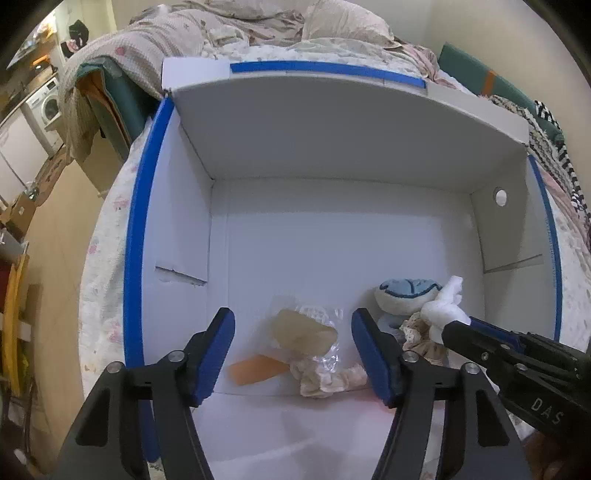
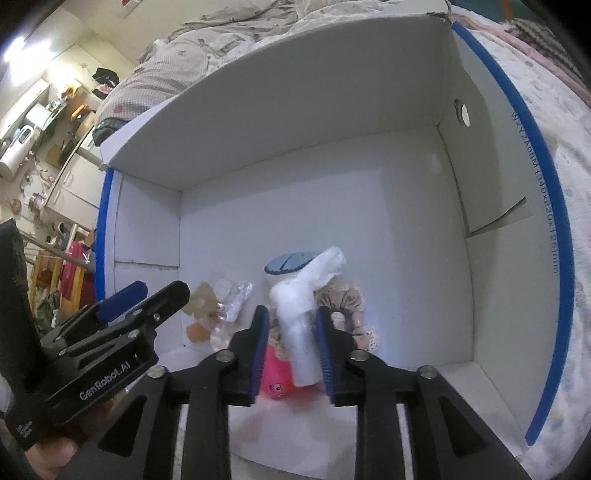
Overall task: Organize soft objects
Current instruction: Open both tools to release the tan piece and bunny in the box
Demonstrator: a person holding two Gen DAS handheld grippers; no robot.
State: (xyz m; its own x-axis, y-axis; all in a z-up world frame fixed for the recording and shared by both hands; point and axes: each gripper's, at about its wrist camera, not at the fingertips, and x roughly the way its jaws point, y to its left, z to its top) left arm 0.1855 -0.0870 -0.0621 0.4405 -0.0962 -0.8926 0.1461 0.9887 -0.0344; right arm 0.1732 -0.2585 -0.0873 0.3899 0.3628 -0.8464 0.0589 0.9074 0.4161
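A white cardboard box [image 1: 332, 155] with blue edge tape lies open on a bed. Inside at its near end lie a beige sponge in clear wrap [image 1: 304, 334], an orange piece [image 1: 255, 369], a cream cloth [image 1: 325, 380], a blue-and-white plush [image 1: 404, 291], a beige frilled doll [image 2: 343, 302] and a pink plush [image 2: 275, 380]. My left gripper [image 1: 293, 354] is open and empty above the sponge. My right gripper [image 2: 291, 350] is shut on a white soft roll [image 2: 301, 306], held over the plush toys; the roll also shows in the left wrist view [image 1: 445, 302].
Rumpled bedding and pillows [image 1: 258, 33] lie beyond the box. The box's tall far wall [image 2: 277, 110] and side walls enclose the toys. A washing machine [image 1: 48, 107] and floor clutter stand at the far left.
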